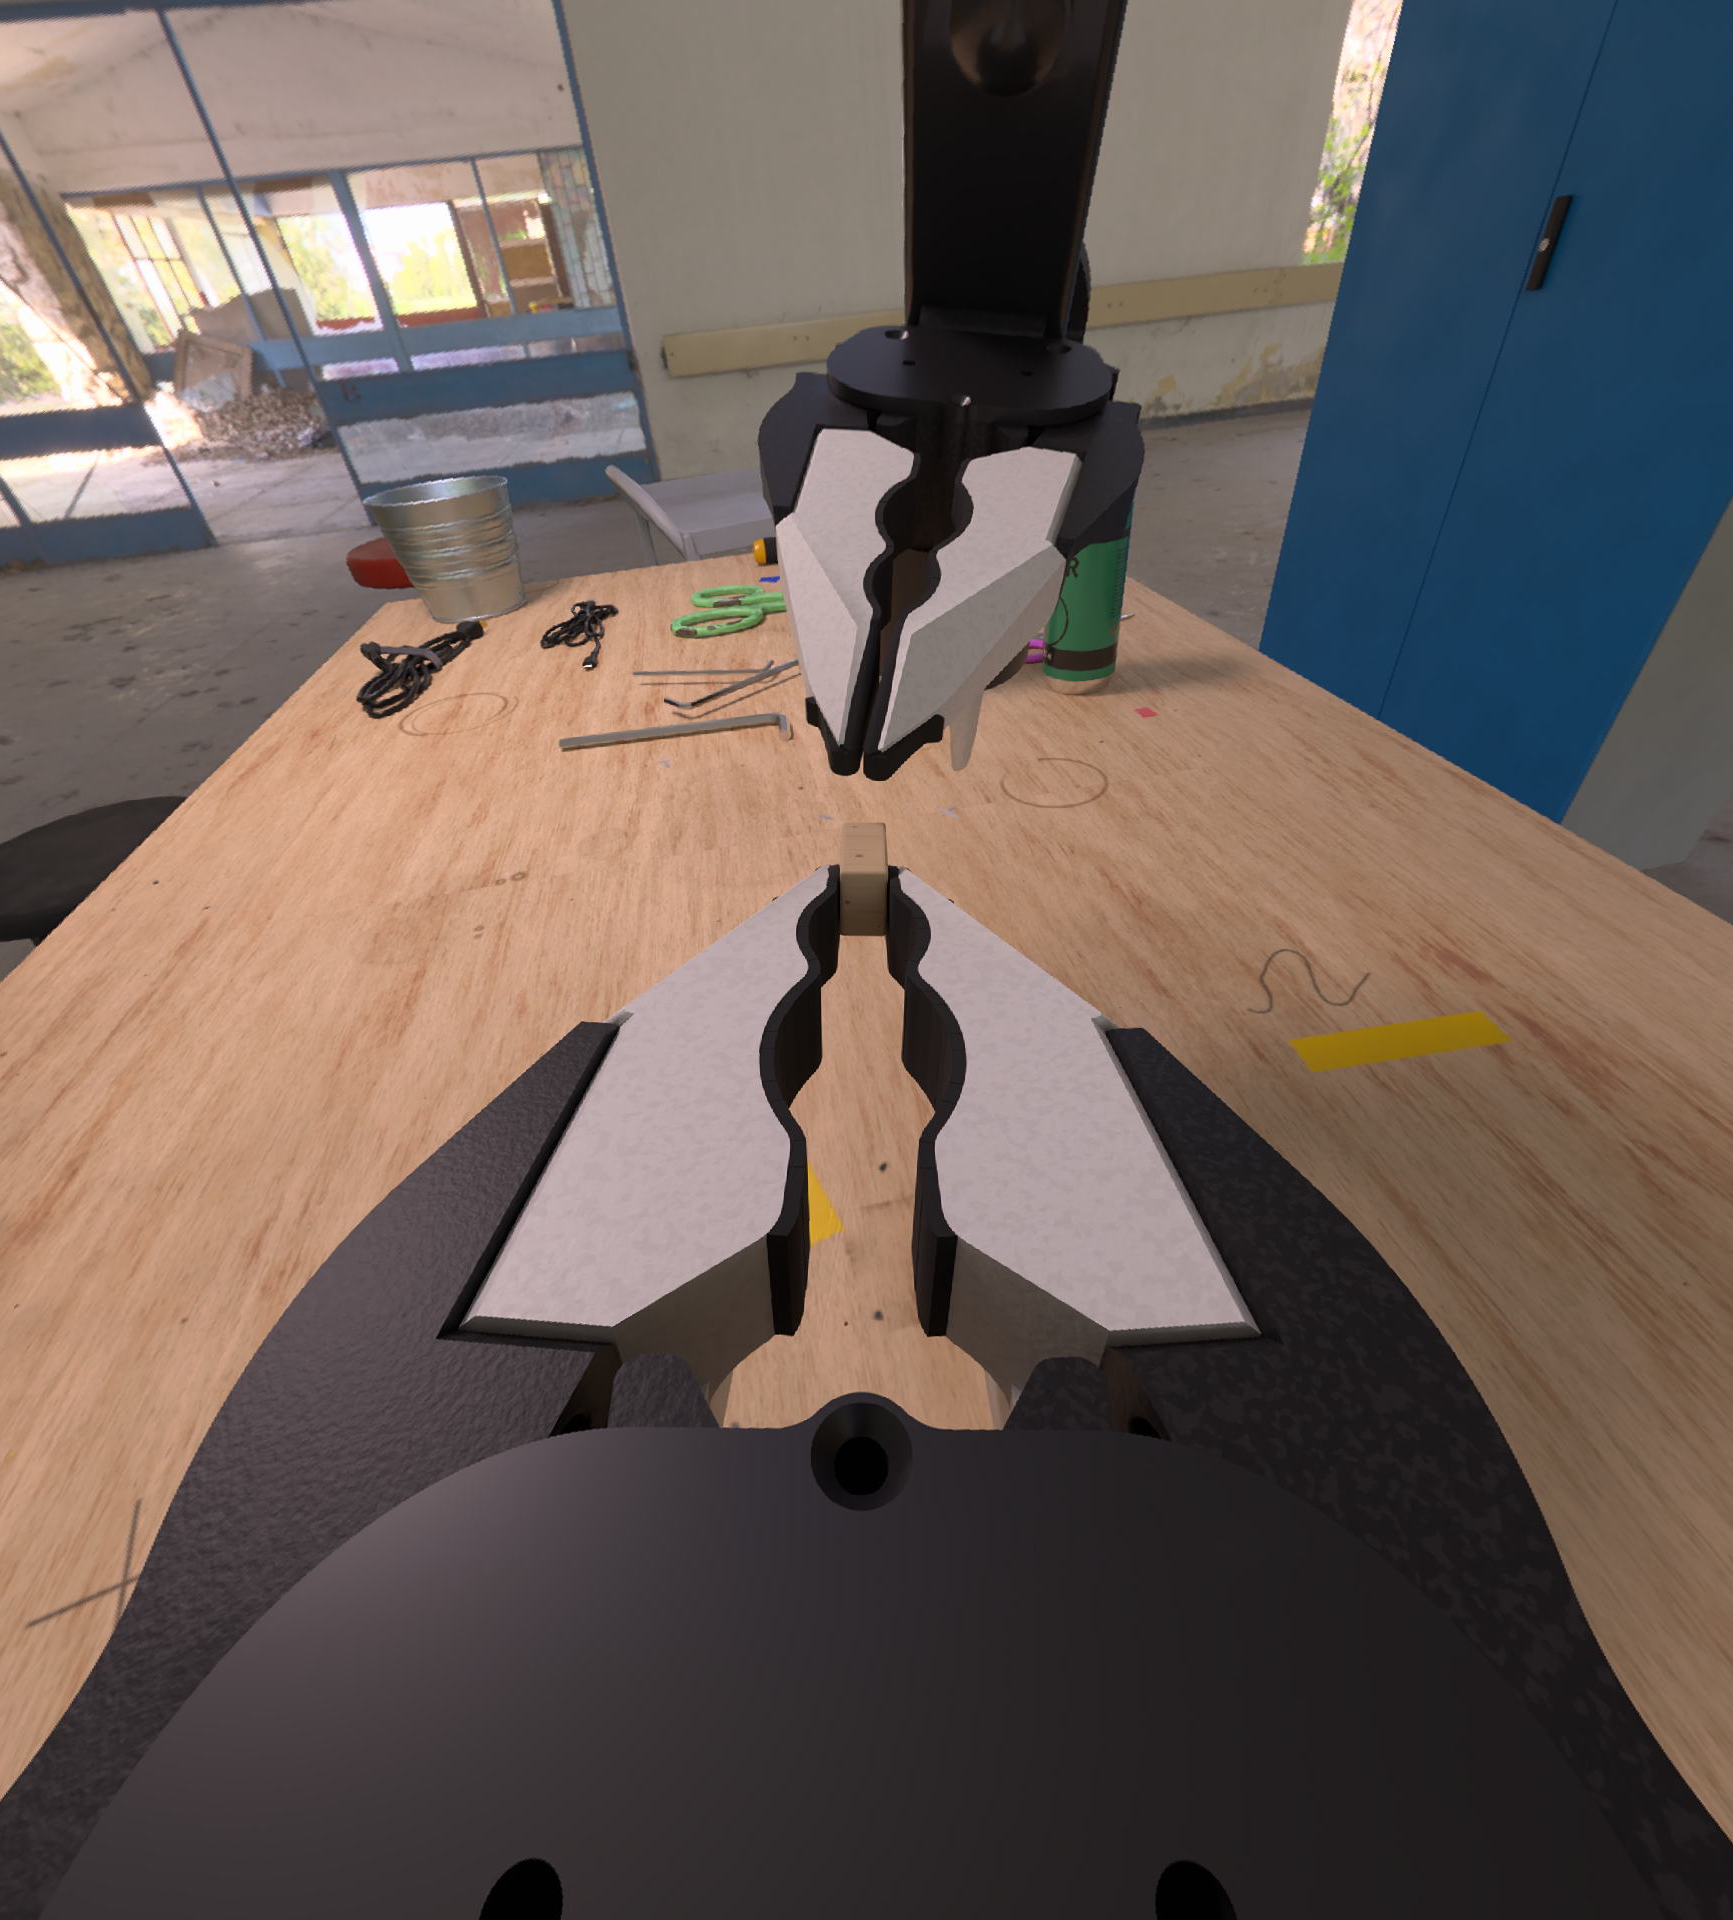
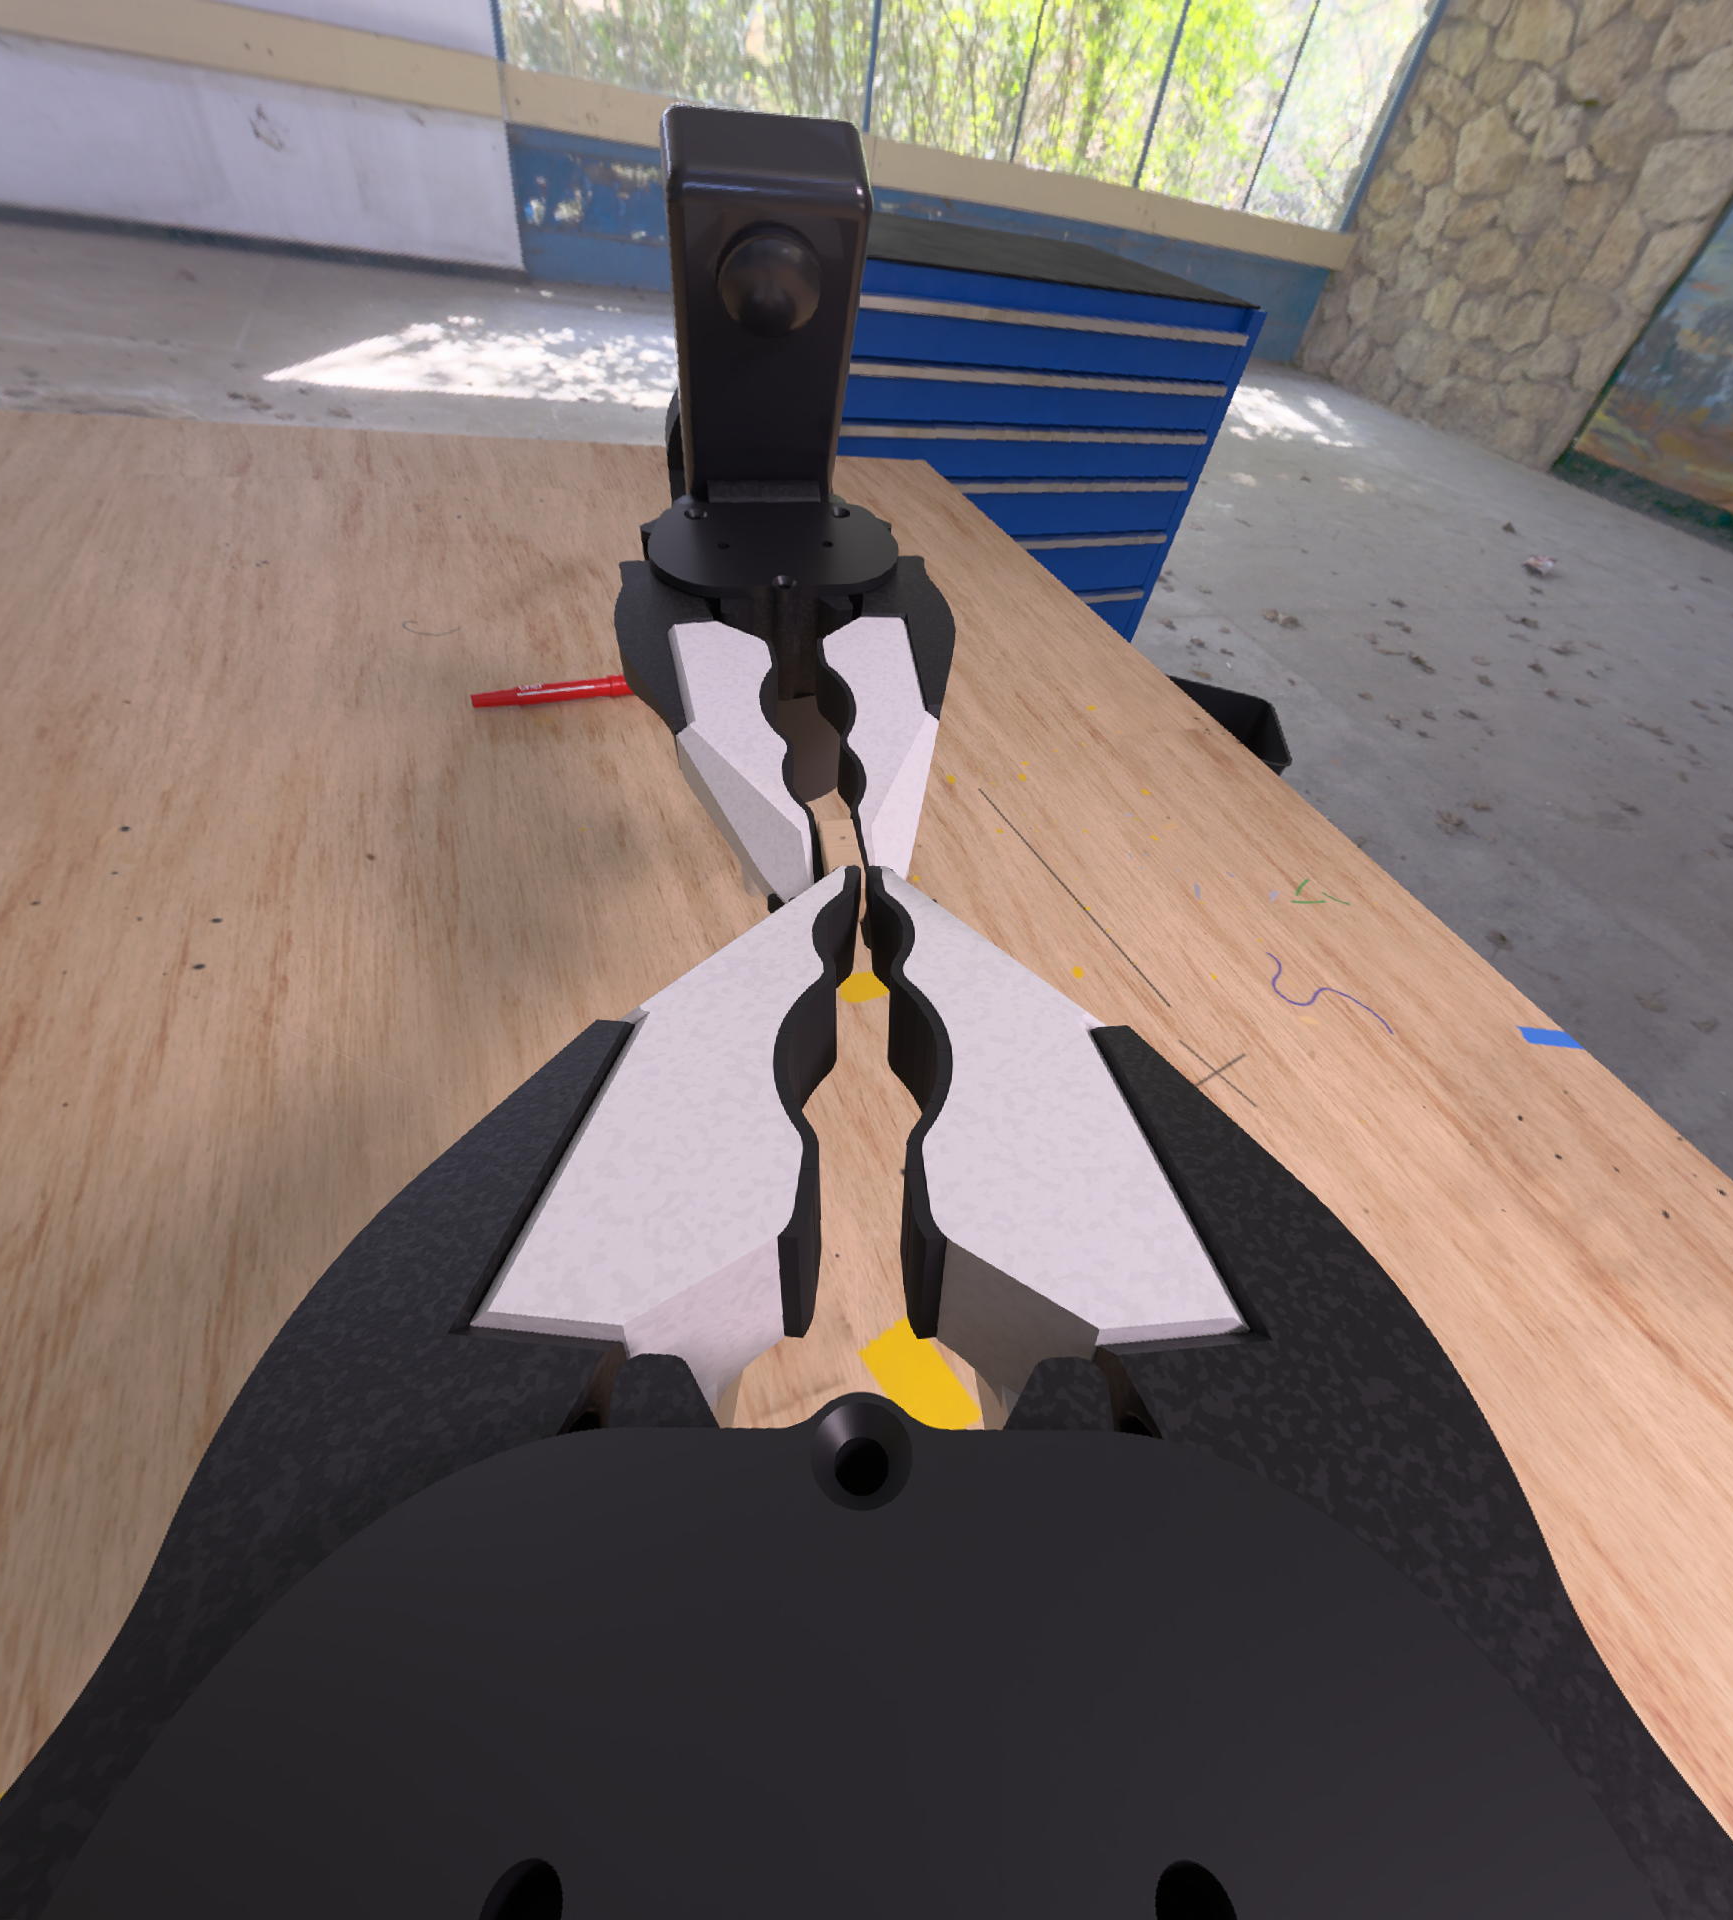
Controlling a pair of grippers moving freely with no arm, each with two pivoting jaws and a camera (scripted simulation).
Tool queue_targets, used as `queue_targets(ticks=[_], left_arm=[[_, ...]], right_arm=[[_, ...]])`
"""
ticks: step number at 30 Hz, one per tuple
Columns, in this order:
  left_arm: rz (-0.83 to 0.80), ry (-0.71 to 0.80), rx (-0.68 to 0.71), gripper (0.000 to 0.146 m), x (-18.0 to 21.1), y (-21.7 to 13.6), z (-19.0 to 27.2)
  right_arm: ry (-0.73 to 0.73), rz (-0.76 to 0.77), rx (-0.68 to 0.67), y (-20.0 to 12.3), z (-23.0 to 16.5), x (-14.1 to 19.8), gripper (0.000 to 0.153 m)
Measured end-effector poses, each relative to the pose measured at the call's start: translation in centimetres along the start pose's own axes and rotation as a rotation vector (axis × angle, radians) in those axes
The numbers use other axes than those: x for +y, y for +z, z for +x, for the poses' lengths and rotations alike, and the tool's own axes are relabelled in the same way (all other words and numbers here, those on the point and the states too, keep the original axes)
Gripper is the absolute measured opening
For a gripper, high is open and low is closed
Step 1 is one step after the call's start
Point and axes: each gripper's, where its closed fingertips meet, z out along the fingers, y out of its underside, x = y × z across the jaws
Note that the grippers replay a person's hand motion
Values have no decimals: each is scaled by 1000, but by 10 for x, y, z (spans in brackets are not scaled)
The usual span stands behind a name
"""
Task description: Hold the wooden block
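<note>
A small wooden block (image 1: 863, 871) is clamped between the fingertips of my left gripper (image 1: 863, 902), a little above the wooden table (image 1: 322, 1039). My right gripper (image 1: 858, 764) faces it from the far side, tilted down, jaws shut and empty, its tips a short way beyond the block. In the right wrist view my right gripper (image 2: 860, 885) is shut with nothing between its fingers. Just past its tips, the left gripper (image 2: 844, 860) holds the block (image 2: 839, 837), which is mostly hidden.
At the table's far end lie a metal bucket (image 1: 446, 545), black cables (image 1: 410, 670), green scissors (image 1: 727, 611), hex keys (image 1: 680, 727) and a green can (image 1: 1085, 613). A red marker (image 2: 550, 691) lies behind the left gripper. A blue drawer cabinet (image 2: 1038, 416) stands off the table.
</note>
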Motion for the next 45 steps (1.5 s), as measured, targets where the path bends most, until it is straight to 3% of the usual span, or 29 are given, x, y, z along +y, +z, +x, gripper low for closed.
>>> queue_targets(ticks=[8, 18, 24, 28, 30, 35, 45], left_arm=[[14, 25, -12, 7, -4, 0, 2], [-41, 103, 12, 7, -3, -1, 10], [-92, 114, -14, 7, 6, 0, 6], [-149, 140, -18, 7, 16, 11, 11], [-155, 143, -105, 7, 14, 8, 1], [-116, 134, -157, 7, 6, 1, -8], [-132, 160, -148, 7, 6, 2, -4]], right_arm=[[63, 10, 8, 0, 1, 0, 11], [78, 22, -85, -2, -10, 1, 1], [36, -70, -9, -1, -3, 12, 0], [35, -97, 170, -5, 21, 18, 0], [73, -89, 119, -7, 19, 18, 0], [164, -12, 48, -10, 10, 11, 2], [97, -51, 70, -5, 5, 10, 0]])
